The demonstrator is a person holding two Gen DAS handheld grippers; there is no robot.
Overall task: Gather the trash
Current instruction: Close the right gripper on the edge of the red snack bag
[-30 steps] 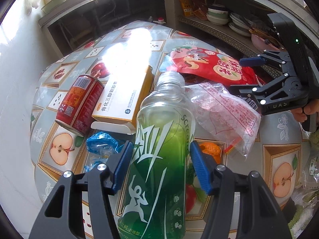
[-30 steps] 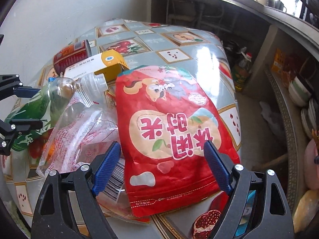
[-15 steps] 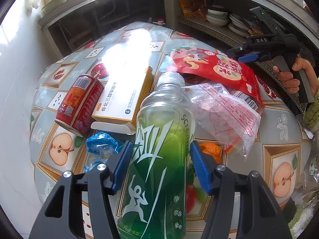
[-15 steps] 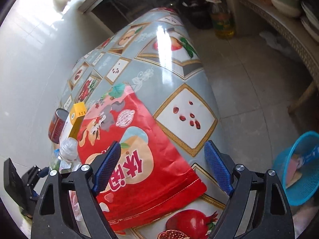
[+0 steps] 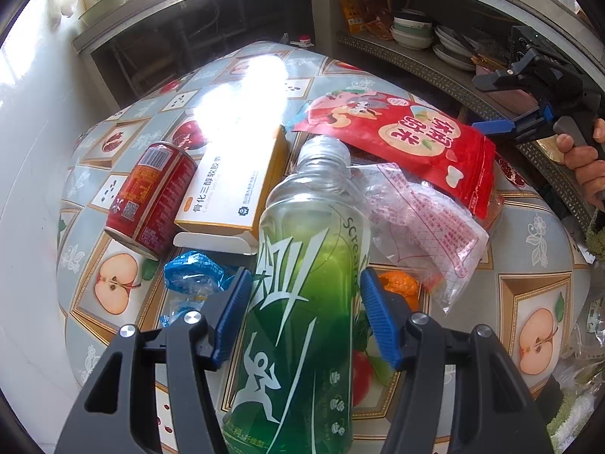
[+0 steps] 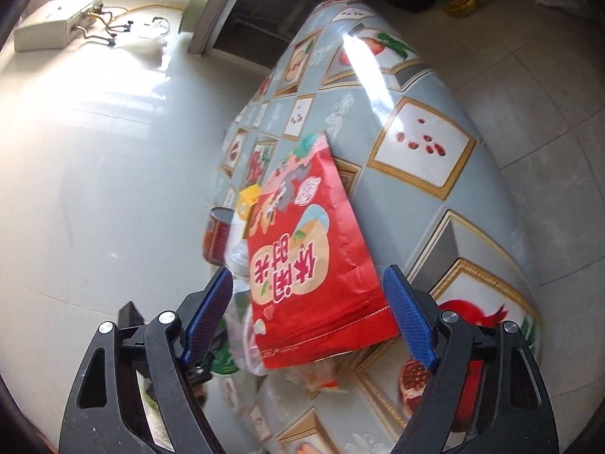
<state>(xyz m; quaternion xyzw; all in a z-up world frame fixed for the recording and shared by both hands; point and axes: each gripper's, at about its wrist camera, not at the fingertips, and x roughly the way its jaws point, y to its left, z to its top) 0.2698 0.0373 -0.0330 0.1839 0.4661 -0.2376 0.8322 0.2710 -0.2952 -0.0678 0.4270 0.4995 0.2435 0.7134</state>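
My left gripper point(image 5: 306, 314) is shut on a green drink bottle point(image 5: 302, 265), its blue pads against the bottle's sides, cap end pointing away. A red snack bag point(image 5: 416, 132) lies beyond it on the table, partly over a clear plastic bag point(image 5: 423, 215). My right gripper point(image 5: 491, 104), held by a hand point(image 5: 582, 159), is rolled sideways at the bag's right edge. In the right wrist view the red snack bag point(image 6: 306, 265) sits between the jaws of the right gripper point(image 6: 308, 317), which are closing. The pads do not press on it.
On the fruit-patterned table point(image 5: 537, 234) also lie a red can point(image 5: 151, 196), a yellow and white box point(image 5: 230, 189), a blue wrapper point(image 5: 193, 272) and something orange point(image 5: 401, 285). A shelf of bowls point(image 5: 412, 30) stands behind. Tiled floor point(image 6: 529, 75) lies beyond the table.
The right gripper has rolled over and swung round to the red bag's edge, so its view of the table is now tilted. The left gripper and the bottle have not moved.
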